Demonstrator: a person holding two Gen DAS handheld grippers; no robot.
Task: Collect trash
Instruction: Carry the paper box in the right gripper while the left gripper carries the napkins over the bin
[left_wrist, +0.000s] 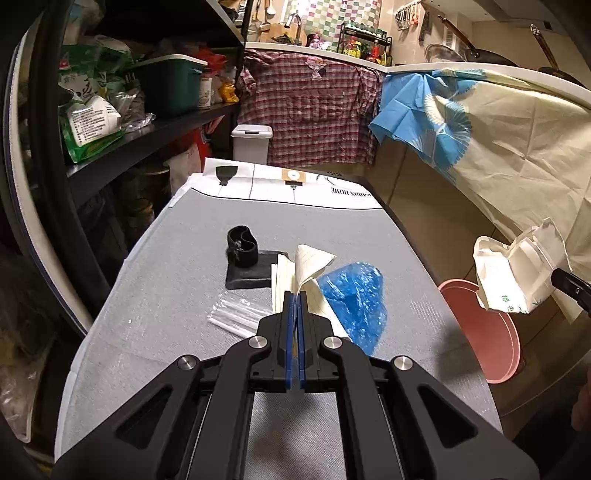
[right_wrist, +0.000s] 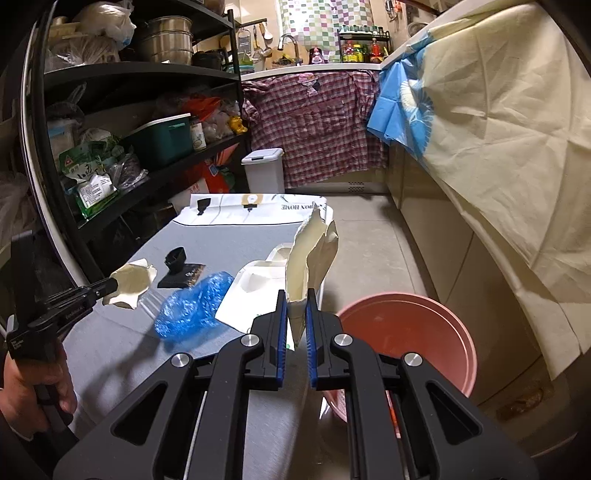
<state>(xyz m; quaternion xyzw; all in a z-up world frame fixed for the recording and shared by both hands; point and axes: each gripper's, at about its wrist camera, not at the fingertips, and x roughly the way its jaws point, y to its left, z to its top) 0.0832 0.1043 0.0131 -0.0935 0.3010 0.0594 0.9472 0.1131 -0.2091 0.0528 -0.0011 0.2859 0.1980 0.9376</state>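
Observation:
My left gripper (left_wrist: 295, 293) is shut on a sheet of lined paper (left_wrist: 314, 260), lifted just above the grey table (left_wrist: 166, 295). The right wrist view shows that gripper (right_wrist: 110, 284) at the left with the same cream paper (right_wrist: 133, 282) in its tips. My right gripper (right_wrist: 296, 295) is shut on a torn white paper bag (right_wrist: 314, 254), held upright beside the table's right edge. In the left wrist view the bag (left_wrist: 517, 273) hangs over a pink bucket (left_wrist: 480, 332) on the floor. A crumpled blue plastic bag (left_wrist: 354, 299) lies on the table.
On the table lie clear plastic wrappers (left_wrist: 236, 314), a black strap on a black pad (left_wrist: 243, 254) and a white paper piece (right_wrist: 251, 291). A white lidded bin (right_wrist: 264, 173) stands beyond the table. Dark shelves (right_wrist: 147, 122) line the left; cloth-draped counters run along the right.

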